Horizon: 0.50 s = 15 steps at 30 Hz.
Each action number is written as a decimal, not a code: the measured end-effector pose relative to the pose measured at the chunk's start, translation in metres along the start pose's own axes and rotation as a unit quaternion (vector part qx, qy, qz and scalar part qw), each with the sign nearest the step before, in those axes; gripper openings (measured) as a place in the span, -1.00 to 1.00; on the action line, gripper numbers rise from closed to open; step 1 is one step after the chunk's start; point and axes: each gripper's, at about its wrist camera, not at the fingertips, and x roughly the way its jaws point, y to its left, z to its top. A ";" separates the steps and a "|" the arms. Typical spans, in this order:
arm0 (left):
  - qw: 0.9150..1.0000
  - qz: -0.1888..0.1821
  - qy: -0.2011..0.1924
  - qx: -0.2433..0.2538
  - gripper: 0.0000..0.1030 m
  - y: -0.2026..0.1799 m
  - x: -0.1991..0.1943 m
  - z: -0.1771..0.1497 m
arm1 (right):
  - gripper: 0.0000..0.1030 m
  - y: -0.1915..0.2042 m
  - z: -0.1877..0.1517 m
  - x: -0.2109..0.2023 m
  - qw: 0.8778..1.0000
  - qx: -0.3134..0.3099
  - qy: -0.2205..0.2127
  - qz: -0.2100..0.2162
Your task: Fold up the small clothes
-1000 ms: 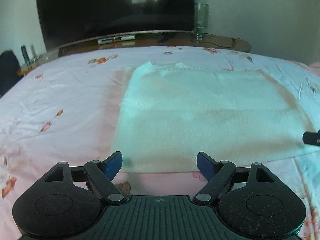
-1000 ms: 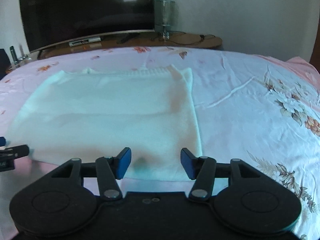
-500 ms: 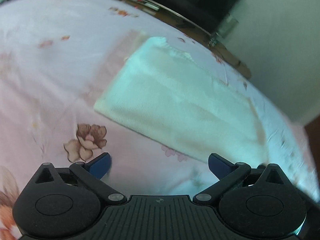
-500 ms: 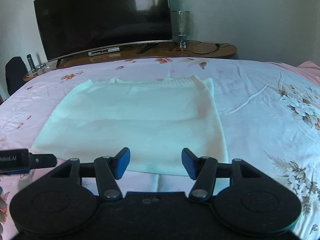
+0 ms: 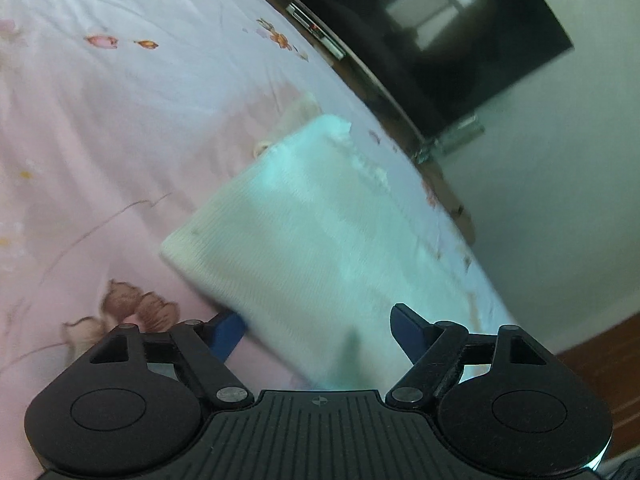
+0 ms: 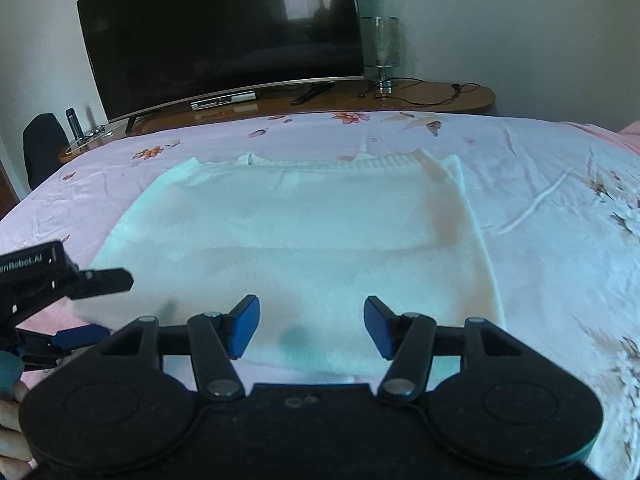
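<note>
- Sweater (image 5: 316,248), white knit, left wrist view: it lies flat on the pink floral bedsheet (image 5: 120,128), its near corner reaching in between the fingers of my left claw (image 5: 316,330). I read the jaws as closing, with the hem edge between them. The left pad sits low at the cloth's edge, the right pad over it. The picture is blurred, so I cannot confirm that either pad is pressing yet.
- Same view: a dark television (image 5: 460,40) stands on a wooden shelf (image 5: 440,176) well beyond the claw, tilted across the frame.
- Right wrist view: my right claw (image 6: 311,328) is spread, its pads hovering over the near hem of the sweater (image 6: 304,232), nothing pinched. The garment runs straight ahead of it, ribbed edge at the far end.
- Same view: the left claw (image 6: 96,304) shows to the left, at the sweater's near left corner.
- Progress, my judgement: the sweater looks already narrowed to a rectangle, no sleeves visible. Left to do: grip both near corners and carry them to the far edge.
- Containers: a glass cylinder (image 6: 380,44) stands on the shelf (image 6: 440,98) far ahead. Contents not discernible.
</note>
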 end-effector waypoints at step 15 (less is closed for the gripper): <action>0.993 -0.014 -0.040 -0.112 -0.84 0.021 0.048 0.026 | 0.04 0.007 0.035 0.066 0.999 -0.034 -0.004 0.005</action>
